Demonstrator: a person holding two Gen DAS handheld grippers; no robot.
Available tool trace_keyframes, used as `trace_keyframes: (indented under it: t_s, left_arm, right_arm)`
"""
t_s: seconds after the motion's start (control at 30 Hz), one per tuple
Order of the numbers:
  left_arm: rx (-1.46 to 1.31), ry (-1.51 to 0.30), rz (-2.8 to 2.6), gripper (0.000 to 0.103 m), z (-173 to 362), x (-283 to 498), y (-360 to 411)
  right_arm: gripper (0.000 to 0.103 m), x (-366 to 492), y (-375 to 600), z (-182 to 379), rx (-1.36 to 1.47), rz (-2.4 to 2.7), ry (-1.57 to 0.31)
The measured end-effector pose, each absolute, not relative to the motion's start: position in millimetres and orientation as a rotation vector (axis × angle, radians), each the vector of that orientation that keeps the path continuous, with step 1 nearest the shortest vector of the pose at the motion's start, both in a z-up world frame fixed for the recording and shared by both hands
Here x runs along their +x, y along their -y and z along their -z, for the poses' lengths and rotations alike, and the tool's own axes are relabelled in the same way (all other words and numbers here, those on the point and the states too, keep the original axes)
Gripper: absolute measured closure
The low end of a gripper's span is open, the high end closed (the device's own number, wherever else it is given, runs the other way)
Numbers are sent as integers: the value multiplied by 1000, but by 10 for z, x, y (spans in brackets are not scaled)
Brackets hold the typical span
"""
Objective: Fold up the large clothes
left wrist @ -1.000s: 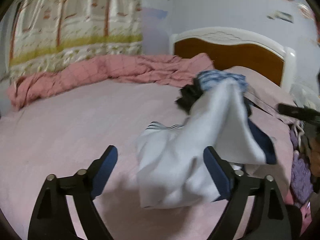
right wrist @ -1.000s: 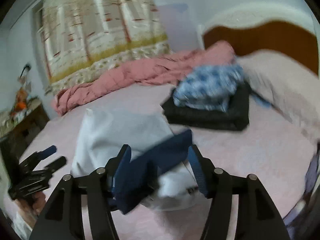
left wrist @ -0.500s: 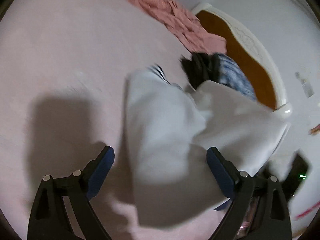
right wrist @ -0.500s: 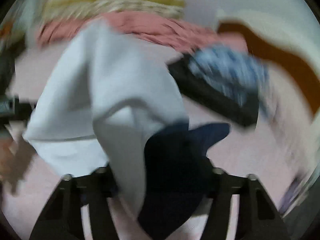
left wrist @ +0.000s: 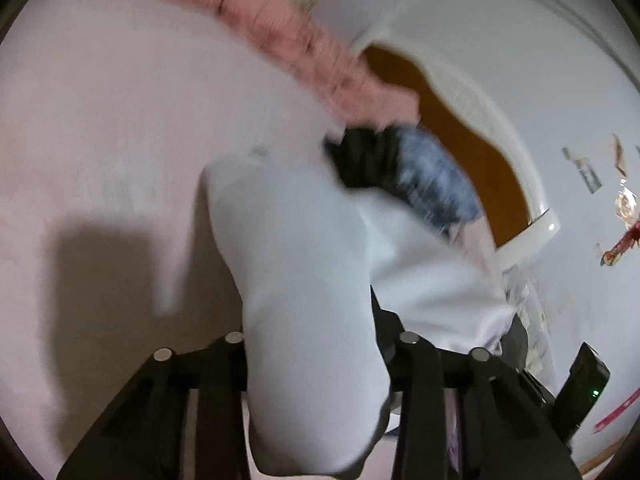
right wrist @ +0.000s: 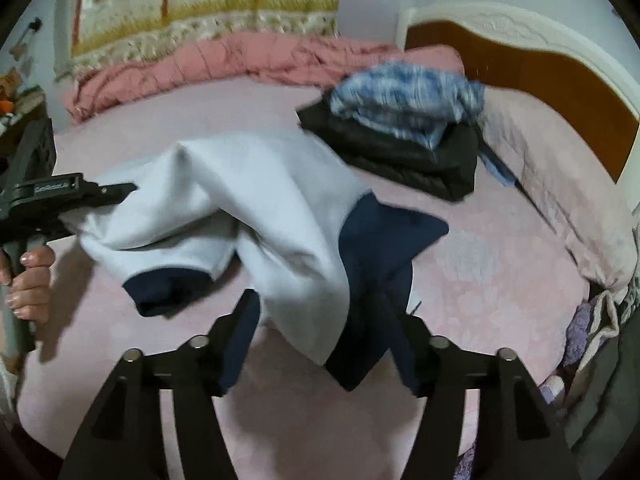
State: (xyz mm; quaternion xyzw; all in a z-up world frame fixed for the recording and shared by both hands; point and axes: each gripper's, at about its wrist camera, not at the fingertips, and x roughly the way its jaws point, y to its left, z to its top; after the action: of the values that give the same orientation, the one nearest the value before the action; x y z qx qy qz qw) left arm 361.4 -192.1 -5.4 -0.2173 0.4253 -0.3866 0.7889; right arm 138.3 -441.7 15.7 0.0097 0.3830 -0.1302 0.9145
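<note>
White-and-navy sweatshirt (right wrist: 256, 200) held above pink bed (right wrist: 460, 280) — left gripper (left wrist: 312, 344) clenched on white fabric, right gripper (right wrist: 324, 328) clamping navy part, folded clothes stack (right wrist: 400, 136) behind

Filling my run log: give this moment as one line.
phase: lifting | left gripper: shut on white garment | right gripper: shut on white garment | folded pile: behind

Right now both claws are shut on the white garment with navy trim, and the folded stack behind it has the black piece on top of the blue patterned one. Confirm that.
Not quite. The stacking is reversed: the blue patterned piece lies on top of the black piece, as the right wrist view shows. The rest stands: the left claw and right claw are both shut on the white garment with navy trim.
</note>
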Motion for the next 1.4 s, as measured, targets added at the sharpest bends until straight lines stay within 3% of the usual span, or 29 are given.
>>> trace_keyframes:
  t_s: [0.1,0.33,0.5,0.73,0.9,1.03,1.1,1.13,1.2,1.3,1.33,1.37,1.4]
  left_arm:
    - [-454,-780,808,71,-253,3504,1786]
    - [-451,-646,651,73,-708,3531,1013]
    - [-383,-679,495,74,-416,3362,381]
    - [-505,-737,398,75,58,3145,-485]
    - [-446,-770,358,74,156,2888,-582]
    - [-376,-785,317,73,154,2668,-551]
    - [-322,-776,312,68,152,2579,-510]
    - [-286,-771,304,59,159,2564,-480]
    - [-226,-750,301,52,146,2553,-434]
    - [-191,-724,338,32,46,2548,-387]
    - [-177,-721,330,23,24,2562,-360]
    - [-165,-722,318,20,13,2577,-342]
    - [-162,-731,315,20,14,2599,-350]
  right_arm:
    - [32,1359,4255,-273,-8,220,-785]
    - [32,1511,4026,-290,-13,168,-781]
    - [32,1733,3786,-363,9,67,-775]
    - [28,1835,3028,-271,-49,-165,-794]
    - [28,1859,2442,162,272,-468,-944]
    - [29,1895,2245,530,442,-372,-936]
    - [28,1887,2473,573,614,-266,-857]
    - [24,1856,2638,597,721,-195,-809]
    - [17,1845,2897,643,895,-126,-733]
    - [17,2074,2906,615,860,-149,-763]
    - [22,2135,2888,593,812,-113,-780]
    - [35,2183,2863,563,733,-13,-806]
    - [61,2158,2885,518,692,53,-795]
